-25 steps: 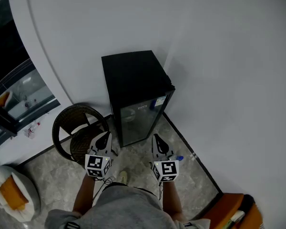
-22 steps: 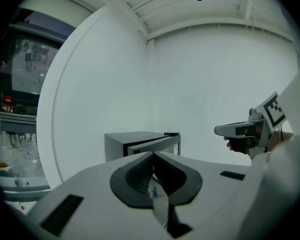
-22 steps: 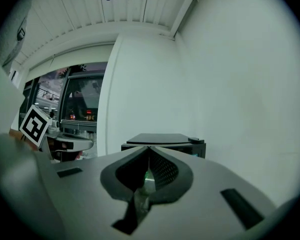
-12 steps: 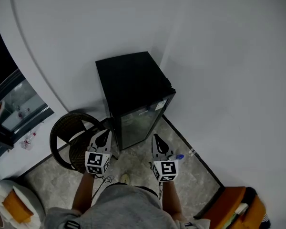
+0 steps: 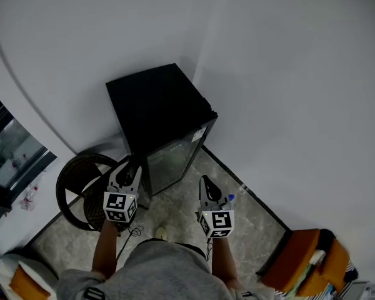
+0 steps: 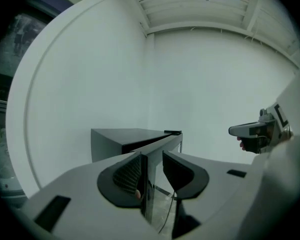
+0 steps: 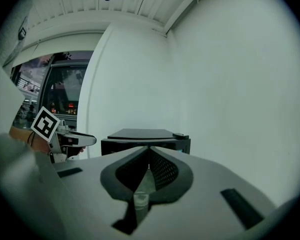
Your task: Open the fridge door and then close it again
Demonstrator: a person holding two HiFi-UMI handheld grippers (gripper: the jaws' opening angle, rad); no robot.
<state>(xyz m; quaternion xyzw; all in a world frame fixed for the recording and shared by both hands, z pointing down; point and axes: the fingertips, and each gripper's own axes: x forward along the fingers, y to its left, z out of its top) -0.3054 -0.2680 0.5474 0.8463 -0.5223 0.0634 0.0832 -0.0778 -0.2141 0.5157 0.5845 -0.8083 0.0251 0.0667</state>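
Observation:
A small black fridge (image 5: 156, 108) with a glass door (image 5: 172, 158) stands in the wall corner, its door closed. My left gripper (image 5: 130, 169) is at the fridge's front left corner. Its jaws have just been opening. In the left gripper view the left gripper (image 6: 151, 156) shows a gap, and the fridge's (image 6: 125, 134) vertical front edge lines up with that gap; I cannot tell whether it is inside. My right gripper (image 5: 204, 181) hovers in front of the door's right side, apart from it. The right gripper (image 7: 148, 162) is shut on nothing, pointing at the fridge (image 7: 140, 134).
A round dark wicker chair (image 5: 81, 186) stands just left of the fridge, close to my left arm. White walls close in behind and to the right. A cable (image 5: 134, 232) lies on the marble floor. An orange bag (image 5: 306, 261) sits at the lower right.
My left gripper has moved left and forward to the fridge's front left corner. The right gripper has barely shifted.

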